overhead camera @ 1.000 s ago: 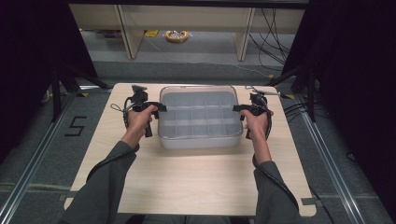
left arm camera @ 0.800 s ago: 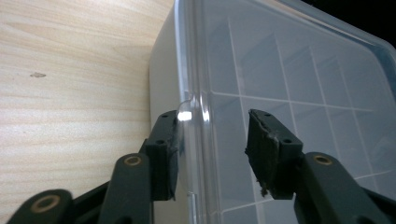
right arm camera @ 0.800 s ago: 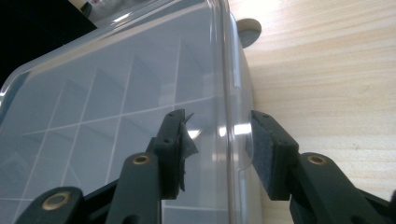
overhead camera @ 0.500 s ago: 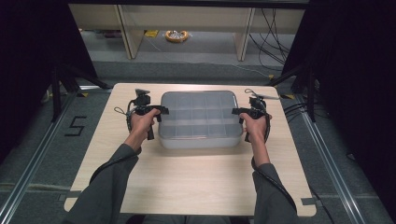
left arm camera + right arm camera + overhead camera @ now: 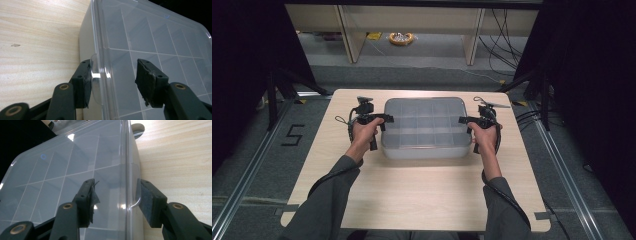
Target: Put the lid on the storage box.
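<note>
jaws of my left gripper (image 5: pixel 113 82) have just been opening and straddle the left edge tab of the clear plastic compartment box with its transparent lid (image 5: pixel 424 125), pads spread loose. my right gripper (image 5: pixel 115 203) likewise has just been opening, its jaws apart around the right rim, not pressing. the box sits mid-table on the pale wooden tabletop (image 5: pixel 412 195).

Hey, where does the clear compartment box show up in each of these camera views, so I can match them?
High view: the clear compartment box sits mid-table, between the two grippers.
Left gripper view: it fills the right and upper part, its edge running up past the left jaw.
Right gripper view: it fills the left and centre, wooden table to its right.
Shared landmark: the white divider grid under the lid.
</note>
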